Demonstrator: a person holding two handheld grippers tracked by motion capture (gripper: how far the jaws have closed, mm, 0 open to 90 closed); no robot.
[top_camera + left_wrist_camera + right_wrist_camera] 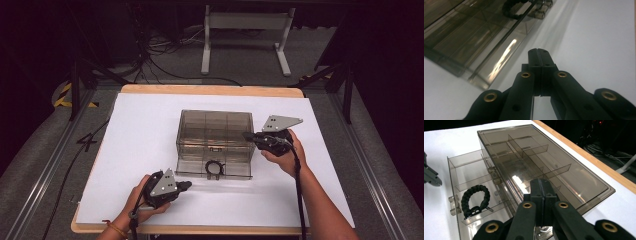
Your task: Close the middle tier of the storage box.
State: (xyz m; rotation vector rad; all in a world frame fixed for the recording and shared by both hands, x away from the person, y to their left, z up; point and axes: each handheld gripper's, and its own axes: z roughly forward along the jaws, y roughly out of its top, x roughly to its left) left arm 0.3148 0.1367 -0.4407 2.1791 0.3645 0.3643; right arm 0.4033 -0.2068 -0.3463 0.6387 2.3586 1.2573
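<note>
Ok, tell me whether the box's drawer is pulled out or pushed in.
Pulled out. The drawer sticks out past the front of the clear box, open on top, with a black bracelet lying in its middle section.

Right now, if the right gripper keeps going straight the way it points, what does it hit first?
Most likely the smoky clear organizer box. The right gripper, jaws shut and empty, points across the box's lid from its right end. Whether the tips would strike the lid or skim over it is hard to judge from these views.
</note>
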